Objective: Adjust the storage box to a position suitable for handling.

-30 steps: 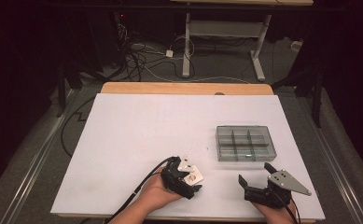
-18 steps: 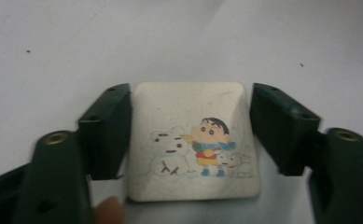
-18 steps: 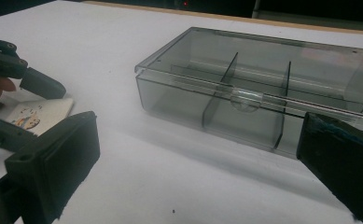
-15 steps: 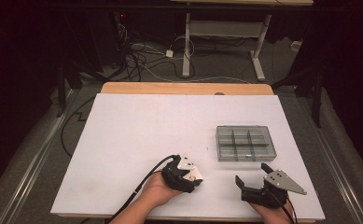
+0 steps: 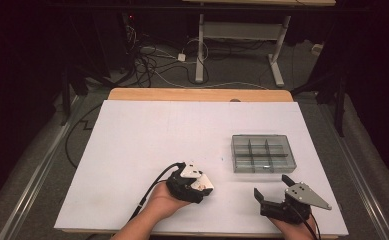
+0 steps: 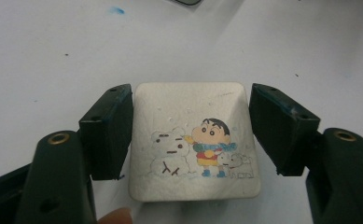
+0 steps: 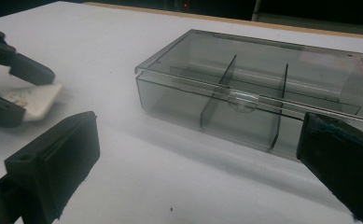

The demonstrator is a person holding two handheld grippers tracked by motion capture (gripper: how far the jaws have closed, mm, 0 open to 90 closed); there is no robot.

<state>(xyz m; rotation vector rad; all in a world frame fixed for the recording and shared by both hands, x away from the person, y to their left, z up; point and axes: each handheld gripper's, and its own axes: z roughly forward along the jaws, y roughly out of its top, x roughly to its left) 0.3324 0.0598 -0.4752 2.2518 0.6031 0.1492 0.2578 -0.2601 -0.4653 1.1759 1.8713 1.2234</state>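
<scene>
A small white square tile (image 6: 193, 144) with a cartoon of a child and a snowman sits between the jaws of my left gripper (image 6: 191, 107), which is shut on its two side edges. In the high view my left gripper (image 5: 204, 186) is near the table's front, left of centre, and the tile (image 5: 202, 183) shows at its tip. A smoky clear compartment box (image 5: 263, 152) with its lid down lies at the right. Just in front of the box (image 7: 249, 88), my right gripper (image 5: 272, 187) stands wide open with nothing between its fingers. The tile (image 7: 37, 100) lies off to the left in the right gripper view.
The white tabletop (image 5: 157, 140) has a wooden strip (image 5: 197, 95) along its far edge. Beyond it are a dark floor, cables (image 5: 147, 55) and a white desk frame (image 5: 242, 35). A small blue mark (image 6: 117, 10) is on the table ahead of the tile.
My left gripper has drifted slightly left and away from the table's front edge with the tile in it. The right gripper has barely moved.
</scene>
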